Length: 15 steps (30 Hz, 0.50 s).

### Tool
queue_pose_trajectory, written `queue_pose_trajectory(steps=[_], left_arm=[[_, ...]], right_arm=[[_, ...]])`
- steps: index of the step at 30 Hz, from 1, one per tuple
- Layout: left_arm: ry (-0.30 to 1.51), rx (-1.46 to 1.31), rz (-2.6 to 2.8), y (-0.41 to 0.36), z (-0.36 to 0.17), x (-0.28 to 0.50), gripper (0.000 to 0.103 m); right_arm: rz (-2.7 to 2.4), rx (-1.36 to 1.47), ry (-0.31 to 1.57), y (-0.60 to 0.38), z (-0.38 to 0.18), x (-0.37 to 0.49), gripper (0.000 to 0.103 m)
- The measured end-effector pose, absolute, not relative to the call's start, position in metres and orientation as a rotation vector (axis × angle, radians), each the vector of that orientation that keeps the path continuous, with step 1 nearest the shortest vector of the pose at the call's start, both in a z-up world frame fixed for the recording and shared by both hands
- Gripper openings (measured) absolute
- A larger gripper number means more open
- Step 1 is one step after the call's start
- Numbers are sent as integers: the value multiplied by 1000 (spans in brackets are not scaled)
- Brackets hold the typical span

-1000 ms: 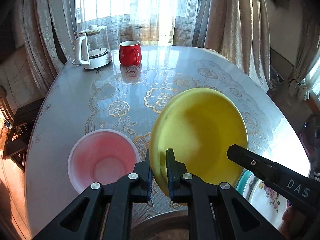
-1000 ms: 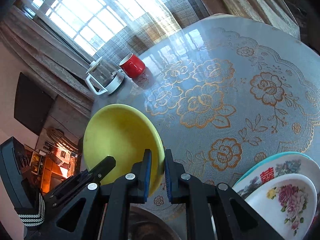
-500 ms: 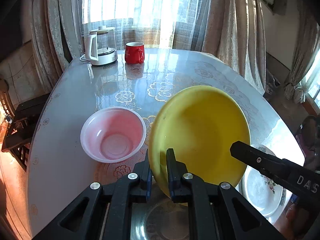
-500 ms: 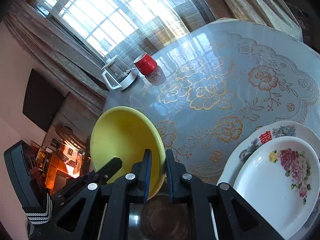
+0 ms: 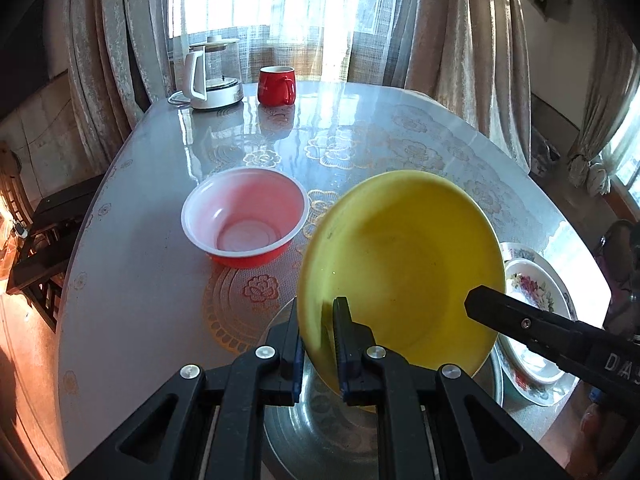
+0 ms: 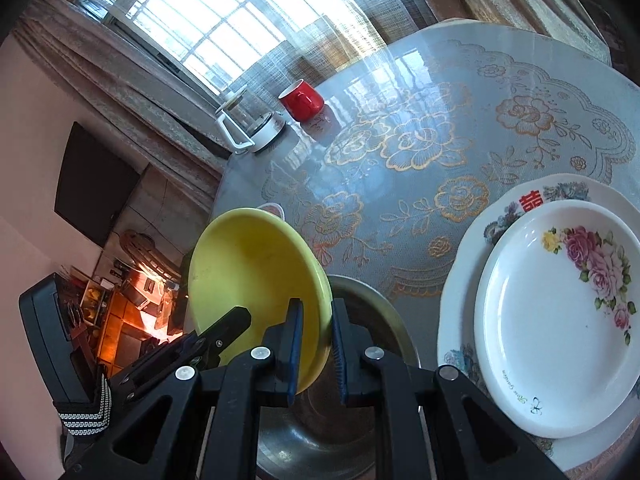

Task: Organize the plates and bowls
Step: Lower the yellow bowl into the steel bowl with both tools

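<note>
Both wrist views sit close above the near table edge, facing the far window; we share the yellow bowl.

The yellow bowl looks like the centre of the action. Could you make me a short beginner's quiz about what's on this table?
1. True or false: both the left gripper and the right gripper clamp the rim of the round yellow plastic bowl.
2. Multiple choice: what lies directly under the lifted bowl? A) shiny round metal basin B) red ceramic mug C) pink-lined plastic bowl
3. Fill in: the small white rose-patterned plate rests on a larger ____ plate.

Key: 1 true; 2 A; 3 floral-rimmed.
</note>
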State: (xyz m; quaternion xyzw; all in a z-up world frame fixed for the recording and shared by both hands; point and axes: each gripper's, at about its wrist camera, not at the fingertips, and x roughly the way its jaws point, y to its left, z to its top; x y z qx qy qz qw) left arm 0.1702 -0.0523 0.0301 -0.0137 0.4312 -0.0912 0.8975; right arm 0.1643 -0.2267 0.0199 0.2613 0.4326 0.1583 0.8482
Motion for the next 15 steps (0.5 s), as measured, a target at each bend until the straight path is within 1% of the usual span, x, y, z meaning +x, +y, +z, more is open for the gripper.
queue_pose_trajectory(steps=[15], left_arm=[[975,11,-212,-53,0,152,14]], right_arm=[[333,558,996,-226,-10,146,15]])
